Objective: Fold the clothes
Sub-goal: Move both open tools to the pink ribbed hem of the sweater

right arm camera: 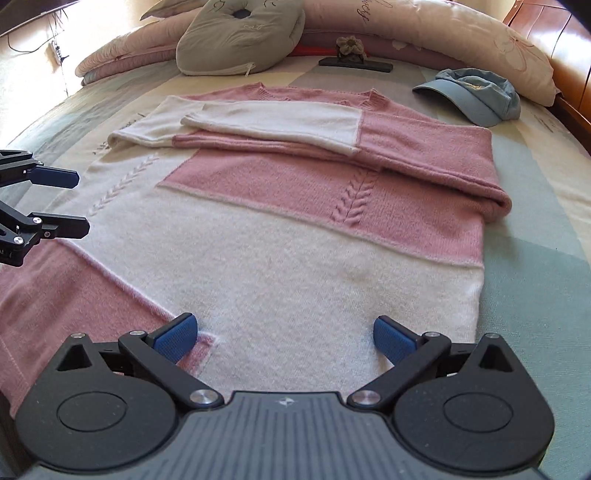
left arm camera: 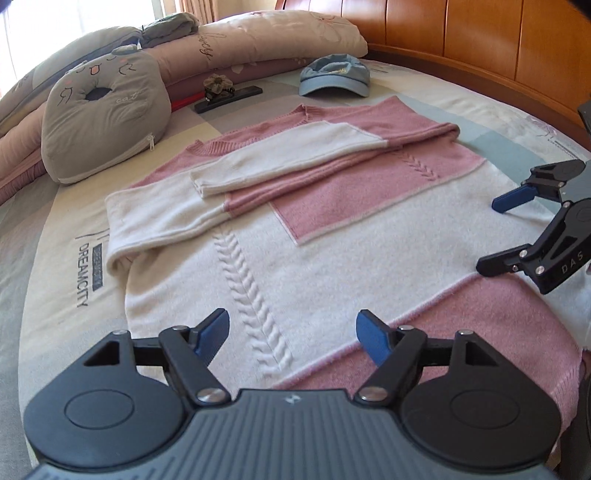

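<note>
A pink and white knit sweater [left arm camera: 295, 229] lies flat on the bed, both sleeves folded across its chest. My left gripper [left arm camera: 291, 334] hovers over the sweater's lower part near the hem, jaws open with only knit below them. In the right wrist view the same sweater [right arm camera: 295, 258] spreads ahead. My right gripper [right arm camera: 284, 334] stands open above the white band by the hem, nothing held. Each gripper shows in the other's view: the right gripper [left arm camera: 489, 234] at the right edge, the left gripper [right arm camera: 81, 202] at the left edge, both open.
A grey cat cushion [left arm camera: 107, 110] sits at the far left beside rolled quilts [left arm camera: 258, 33]. A blue cap [left arm camera: 334, 75] and a dark flat bar with a flower clip [left arm camera: 229, 96] lie beyond the collar. A wooden headboard [left arm camera: 480, 40] borders the right. The bedsheet [left arm camera: 62, 266] surrounds the sweater.
</note>
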`<state>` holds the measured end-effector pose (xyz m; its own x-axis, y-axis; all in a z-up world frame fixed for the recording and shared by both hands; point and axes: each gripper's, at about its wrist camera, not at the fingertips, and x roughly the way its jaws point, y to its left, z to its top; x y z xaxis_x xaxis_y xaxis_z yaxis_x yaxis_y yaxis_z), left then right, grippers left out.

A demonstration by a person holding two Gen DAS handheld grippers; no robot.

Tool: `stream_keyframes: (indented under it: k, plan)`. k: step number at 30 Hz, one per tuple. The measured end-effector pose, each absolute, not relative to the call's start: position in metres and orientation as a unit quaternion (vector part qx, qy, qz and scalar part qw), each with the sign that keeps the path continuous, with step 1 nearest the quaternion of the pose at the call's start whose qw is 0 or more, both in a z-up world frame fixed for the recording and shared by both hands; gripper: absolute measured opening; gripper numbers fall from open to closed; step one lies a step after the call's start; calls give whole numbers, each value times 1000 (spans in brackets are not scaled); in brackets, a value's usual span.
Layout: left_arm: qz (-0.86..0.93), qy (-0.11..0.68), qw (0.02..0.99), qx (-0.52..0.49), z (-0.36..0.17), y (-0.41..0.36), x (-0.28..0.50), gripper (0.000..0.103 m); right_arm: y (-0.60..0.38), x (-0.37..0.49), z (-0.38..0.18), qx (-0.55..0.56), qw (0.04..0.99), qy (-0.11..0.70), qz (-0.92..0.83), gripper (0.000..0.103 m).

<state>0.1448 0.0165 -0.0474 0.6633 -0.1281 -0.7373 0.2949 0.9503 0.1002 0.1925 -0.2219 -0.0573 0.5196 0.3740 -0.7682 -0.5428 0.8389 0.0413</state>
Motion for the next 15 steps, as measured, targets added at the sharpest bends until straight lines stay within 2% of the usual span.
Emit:
stream_keyframes:
  k: [4,6,11,15]
  plan:
    - [-91,390,915,45,-63,29,133,86,-227,180,-65,-78,890,372,254,103]
    - [-75,395,916,3,-63,39,124,86,-230,179,-63,-81,890,370,256,103]
    - [-72,394,916,21,-63,37,80,86,-250,150,-54,-84,884,380,259,103]
    - [-70,388,919,26,-60,33,65,86,-267,117,-62,-91,896,356,250,103]
